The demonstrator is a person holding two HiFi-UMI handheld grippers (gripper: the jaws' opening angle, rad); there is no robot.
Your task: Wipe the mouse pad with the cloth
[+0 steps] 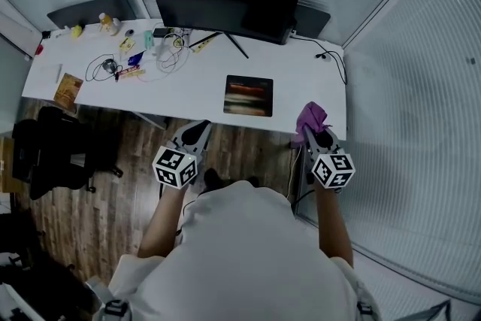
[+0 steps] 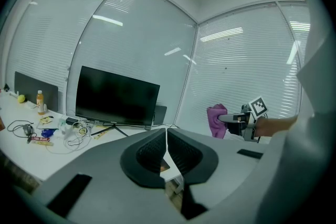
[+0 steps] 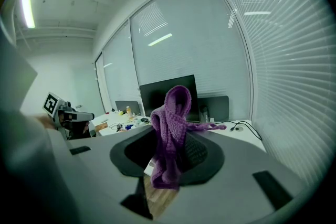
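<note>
One dark mouse pad (image 1: 249,95) with reddish bands lies flat on the white table (image 1: 188,90), just in front of the single monitor (image 1: 225,4). One purple cloth (image 3: 170,134) is bunched and pinched between the jaws of the right tongs (image 1: 316,133), its ends hanging loose. It is held off the table's near right corner, apart from the pad, seemingly ready to be carried over, so wiping looks not yet begun. The left tongs (image 2: 166,140) are closed, jaw against jaw, with nothing between them. They hover at the near edge, probably free to steady the pad. Two tongs in all. Tangled cables (image 1: 101,68) lie far left.
</note>
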